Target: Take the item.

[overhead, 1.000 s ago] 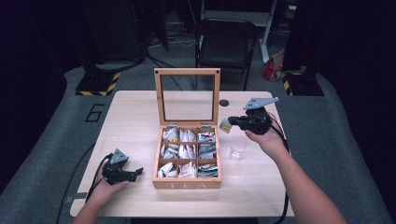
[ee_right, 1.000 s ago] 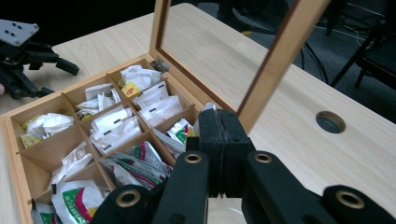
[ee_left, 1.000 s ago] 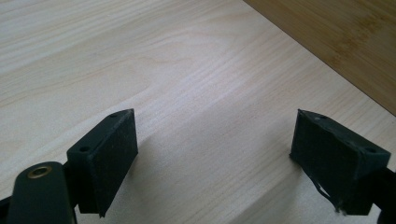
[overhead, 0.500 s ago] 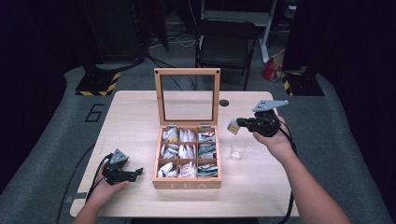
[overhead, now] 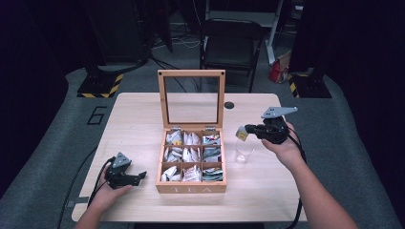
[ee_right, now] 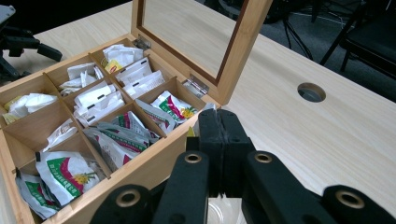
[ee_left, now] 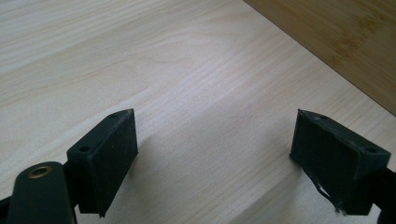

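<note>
An open wooden tea box (overhead: 191,188) stands mid-table, its compartments full of wrapped tea bags (ee_right: 112,135). My right gripper (overhead: 248,130) hovers just right of the box, shut on a small yellow-and-white tea bag (overhead: 242,134) that hangs above a clear glass (overhead: 244,151). In the right gripper view the jaws (ee_right: 218,116) are pressed together, with a scrap of the bag (ee_right: 191,133) peeking out at their tip. My left gripper (overhead: 138,176) rests on the table left of the box, open, with bare wood between its fingers (ee_left: 215,135).
The box's glass lid (overhead: 191,73) stands upright at its back. A cable hole (overhead: 229,105) lies in the table (overhead: 138,119) behind the glass. A black chair (overhead: 229,47) stands beyond the far edge. The box's side wall (ee_left: 336,37) lies close ahead of my left gripper.
My right gripper has carried the tea bag rightward and slightly down, away from the box's corner to above the glass. The left gripper has stayed put.
</note>
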Demonstrator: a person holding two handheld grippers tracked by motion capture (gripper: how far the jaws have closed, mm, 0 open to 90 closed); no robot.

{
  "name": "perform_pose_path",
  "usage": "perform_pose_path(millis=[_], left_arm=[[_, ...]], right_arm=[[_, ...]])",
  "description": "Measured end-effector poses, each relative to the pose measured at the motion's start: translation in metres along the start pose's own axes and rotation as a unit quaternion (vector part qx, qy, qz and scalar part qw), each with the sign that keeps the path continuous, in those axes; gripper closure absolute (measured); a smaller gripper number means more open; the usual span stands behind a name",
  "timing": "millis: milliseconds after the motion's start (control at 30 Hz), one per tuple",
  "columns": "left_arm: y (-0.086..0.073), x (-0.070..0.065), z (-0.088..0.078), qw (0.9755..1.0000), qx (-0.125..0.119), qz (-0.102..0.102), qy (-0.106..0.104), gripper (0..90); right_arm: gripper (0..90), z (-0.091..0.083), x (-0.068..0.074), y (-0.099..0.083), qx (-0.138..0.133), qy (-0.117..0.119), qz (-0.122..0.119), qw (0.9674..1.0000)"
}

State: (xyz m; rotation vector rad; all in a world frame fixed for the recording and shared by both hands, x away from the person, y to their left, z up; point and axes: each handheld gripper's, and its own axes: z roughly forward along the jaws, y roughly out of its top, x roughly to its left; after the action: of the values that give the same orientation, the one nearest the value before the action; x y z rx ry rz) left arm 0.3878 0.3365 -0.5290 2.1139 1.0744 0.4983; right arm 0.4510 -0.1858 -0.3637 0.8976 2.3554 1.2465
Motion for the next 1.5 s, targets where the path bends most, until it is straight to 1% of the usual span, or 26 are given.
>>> perform_pose_path(millis=[500,533,767,1100,1167,1200,1333,1367,1433,1467,1500], left_arm=[[0.0,0.0,0.0,1.0,0.0,0.0,0.0,14.1],[0.0,0.0,0.0,1.0,0.0,0.0,0.0,14.1],[0.0,0.0,0.0,1.0,0.0,0.001,0.0,14.1],[0.0,0.0,0.0,1.0,0.0,0.0,0.0,14.1],[0.0,0.0,0.0,1.0,0.0,0.0,0.0,14.1],[0.0,0.0,0.0,1.0,0.0,0.0,0.0,14.1],[0.0,0.0,0.0,1.0,0.0,0.0,0.0,14.1],[0.0,0.0,0.0,1.0,0.0,0.0,0.0,14.1],[0.0,0.0,0.0,1.0,0.0,0.0,0.0,14.1],[0.0,0.0,0.0,1.0,0.0,0.001,0.0,14.1],[0.0,0.0,0.0,1.0,0.0,0.001,0.0,14.1]], right_arm=[[89.9,0.006,-0.001,-0.025,0.017,-0.002,0.015,0.9997],[89.9,0.006,-0.001,-0.026,0.017,-0.003,0.013,0.9998],[89.8,0.01,-0.001,-0.036,0.025,-0.007,0.021,0.9995],[89.8,0.018,-0.001,-0.05,0.036,-0.006,0.031,0.9989],[89.7,0.02,-0.002,-0.052,0.036,-0.006,0.028,0.9989],[89.7,0.02,-0.001,-0.052,0.039,-0.008,0.032,0.9987],[89.4,0.022,-0.001,-0.054,0.043,-0.008,0.027,0.9987],[88.4,0.023,-0.001,-0.054,0.042,-0.01,0.026,0.9987],[83.1,0.024,0.0,-0.056,0.043,-0.008,0.028,0.9986],[80.8,0.025,0.0,-0.056,0.042,-0.012,0.028,0.9987],[79.1,0.026,0.0,-0.057,0.043,-0.011,0.032,0.9985]])
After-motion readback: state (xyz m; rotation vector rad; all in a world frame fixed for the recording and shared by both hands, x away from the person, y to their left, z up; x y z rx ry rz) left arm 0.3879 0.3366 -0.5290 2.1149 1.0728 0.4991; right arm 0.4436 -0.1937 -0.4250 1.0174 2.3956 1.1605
